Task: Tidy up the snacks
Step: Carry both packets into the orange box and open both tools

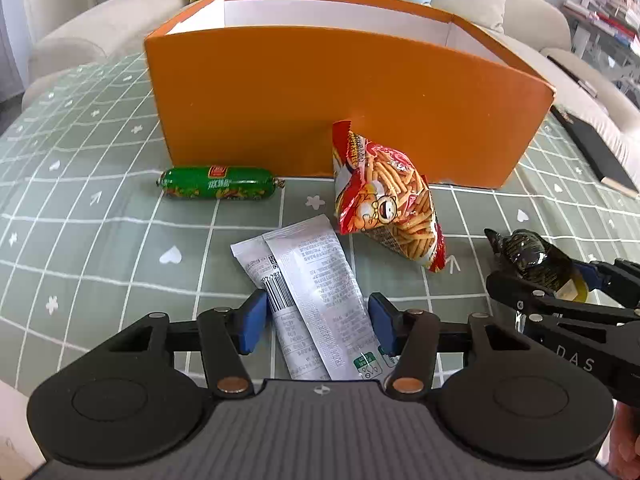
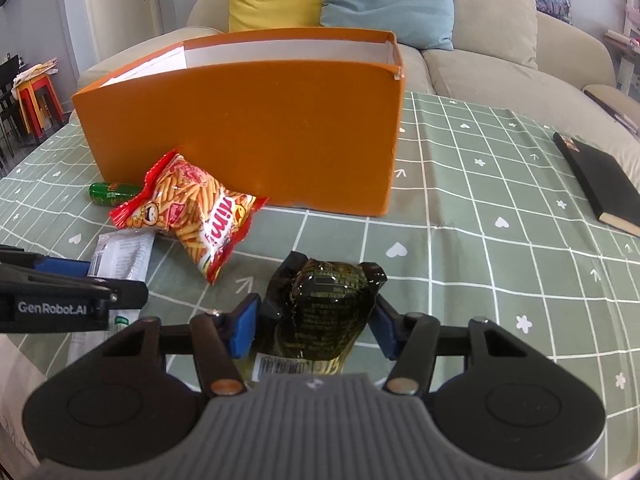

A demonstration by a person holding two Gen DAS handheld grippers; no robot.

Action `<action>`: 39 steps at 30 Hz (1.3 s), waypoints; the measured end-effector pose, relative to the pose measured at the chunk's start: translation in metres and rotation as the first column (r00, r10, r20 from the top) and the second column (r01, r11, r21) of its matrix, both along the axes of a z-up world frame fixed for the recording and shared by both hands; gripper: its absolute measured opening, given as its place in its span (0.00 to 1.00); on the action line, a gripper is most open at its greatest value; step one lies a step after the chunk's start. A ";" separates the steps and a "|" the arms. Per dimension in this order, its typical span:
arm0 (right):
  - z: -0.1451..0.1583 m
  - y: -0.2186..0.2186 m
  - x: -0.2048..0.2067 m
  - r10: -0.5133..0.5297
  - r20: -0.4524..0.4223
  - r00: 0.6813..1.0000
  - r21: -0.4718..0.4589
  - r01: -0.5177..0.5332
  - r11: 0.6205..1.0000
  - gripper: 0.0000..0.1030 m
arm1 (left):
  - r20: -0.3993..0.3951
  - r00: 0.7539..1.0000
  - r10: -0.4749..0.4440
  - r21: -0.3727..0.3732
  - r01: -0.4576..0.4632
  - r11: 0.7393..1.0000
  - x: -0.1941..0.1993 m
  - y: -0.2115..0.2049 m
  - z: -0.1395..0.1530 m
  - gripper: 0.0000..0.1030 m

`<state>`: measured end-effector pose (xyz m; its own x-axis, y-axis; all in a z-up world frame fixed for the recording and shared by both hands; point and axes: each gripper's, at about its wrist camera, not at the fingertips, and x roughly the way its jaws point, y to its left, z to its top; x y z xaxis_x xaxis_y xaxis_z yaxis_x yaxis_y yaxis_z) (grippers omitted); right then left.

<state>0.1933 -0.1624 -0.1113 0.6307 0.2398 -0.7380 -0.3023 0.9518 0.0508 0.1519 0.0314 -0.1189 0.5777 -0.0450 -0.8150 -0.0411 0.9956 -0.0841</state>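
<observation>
A: Left wrist view: the left gripper point(image 1: 318, 322) straddles the white sachet point(image 1: 308, 300), which lies flat on the green checked cloth point(image 1: 100, 208). The blue pads point(image 1: 254, 322) sit beside its edges, a sliver of gap on each side, so I'd call it not yet clamped.

B: And the right gripper point(image 2: 316, 326)?

A: It is around the dark pouch point(image 2: 320, 312). The pads look to be against its sides, but the bulge hides the contact, so I cannot tell whether it is gripped.

B: Which step is this, then?

A: The pick-up, I'd judge, both hands at once. The orange box point(image 1: 352, 112) stands open behind the snacks, and no snack shows inside it.

B: What does the next move call for?

A: Finishing each squeeze, then lifting high enough to clear the box's front wall. The sachet is thin and flat, so it may buckle or slip; the pouch looks slick.

B: What else waits?

A: The red chip bag point(image 1: 384, 196) leans on the box, and the green sausage point(image 1: 220, 183) lies just in front of it, to the left. A black book point(image 2: 600, 184) lies well off to the right.

B: Any writing?

A: "GenRobot.AI" on the left gripper in the right wrist view, "DAS" on the right gripper in the left. The chip bag shows a cartoon face and large letters I can't read surely. The sachet and pouch carry barcodes and print too small to read.
</observation>
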 end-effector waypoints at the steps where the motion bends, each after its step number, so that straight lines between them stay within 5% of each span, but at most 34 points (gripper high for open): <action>1: 0.001 0.000 -0.002 0.005 0.000 1.000 -0.002 -0.005 1.000 0.54 | 0.000 1.000 0.002 -0.002 -0.002 1.000 -0.001 0.002 0.001 0.60; 12: 0.019 0.000 -0.019 0.031 0.044 0.999 0.013 -0.032 0.999 0.46 | 0.039 0.998 0.052 -0.045 -0.051 0.998 -0.017 0.012 0.022 0.59; 21: 0.055 0.003 -0.027 0.044 0.127 0.991 0.036 -0.049 0.998 0.45 | 0.149 0.986 0.070 -0.062 -0.061 0.996 -0.023 0.019 0.066 0.59; 39: 0.135 0.035 0.046 0.096 0.285 0.954 0.036 -0.111 0.993 0.45 | 0.331 0.940 -0.079 0.140 0.034 0.990 0.058 0.004 0.152 0.59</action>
